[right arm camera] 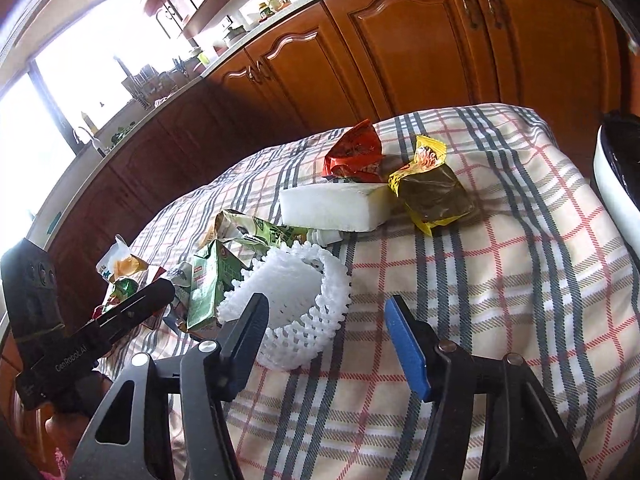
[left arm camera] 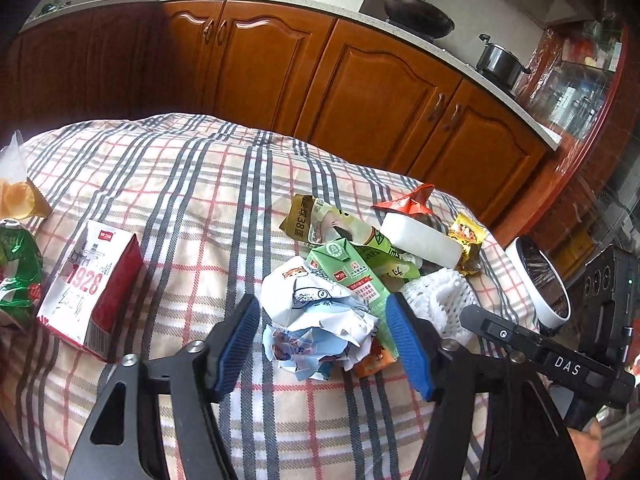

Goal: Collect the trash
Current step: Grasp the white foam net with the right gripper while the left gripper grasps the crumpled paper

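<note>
On your left wrist view, the red and white carton (left arm camera: 90,288) at nine o'clock reads "1928". The tan wrapper (left arm camera: 308,216) toward twelve shows "38". At four o'clock, the other gripper's black bar (left arm camera: 560,360) says "DAS". On your right wrist view, the black bar (right arm camera: 76,354) at eight o'clock reads "CenRobot.AI".

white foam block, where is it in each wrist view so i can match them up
Left wrist view: the foam block lies right of centre, behind the green carton and under the red wrapper.
Right wrist view: the foam block lies at the centre, above the foam net, left of the yellow packet.
Shared landmark: the red wrapper right behind the block.
</note>
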{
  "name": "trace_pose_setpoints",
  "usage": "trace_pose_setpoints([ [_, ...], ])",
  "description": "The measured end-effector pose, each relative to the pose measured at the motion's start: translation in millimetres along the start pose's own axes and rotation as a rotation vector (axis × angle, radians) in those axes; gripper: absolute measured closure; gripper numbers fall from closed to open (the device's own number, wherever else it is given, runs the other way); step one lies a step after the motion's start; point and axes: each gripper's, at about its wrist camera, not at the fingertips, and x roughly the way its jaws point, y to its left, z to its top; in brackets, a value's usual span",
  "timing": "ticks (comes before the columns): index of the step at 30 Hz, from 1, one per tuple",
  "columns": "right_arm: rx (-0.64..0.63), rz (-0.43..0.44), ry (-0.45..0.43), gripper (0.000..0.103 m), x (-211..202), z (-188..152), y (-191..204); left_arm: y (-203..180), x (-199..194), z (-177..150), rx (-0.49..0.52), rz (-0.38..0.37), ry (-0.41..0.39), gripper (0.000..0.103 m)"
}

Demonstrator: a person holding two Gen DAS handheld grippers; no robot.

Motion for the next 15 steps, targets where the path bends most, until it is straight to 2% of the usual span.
trace_pose_setpoints([
  [3, 0.013, 0.011, 0.024, 0.045, 10, -1, -2, 6, 4, 0, -0.017, -0.032, 0.014, 0.060],
  [4, 0.015, 0.015, 0.032, 0.050, 13, -2, -3, 7, 5, 1, -0.018, -0.038, 0.013, 0.070],
  [6, 0.020, 0.021, 0.041, 0.064, 16, -3, -4, 7, 4, 1, -0.013, -0.044, 0.008, 0.073],
  [8, 0.015, 0.015, 0.043, 0.091, 16, -4, -4, 5, -1, 0, 0.006, -0.037, -0.010, 0.074],
  [11, 0.011, 0.022, 0.028, 0.096, 9, -5, -4, 1, -11, -3, 0.033, -0.026, -0.036, 0.074],
  [15, -0.003, 0.019, 0.000, 0.097, -6, -6, -4, -8, -29, -3, 0.060, -0.035, -0.070, 0.074],
])
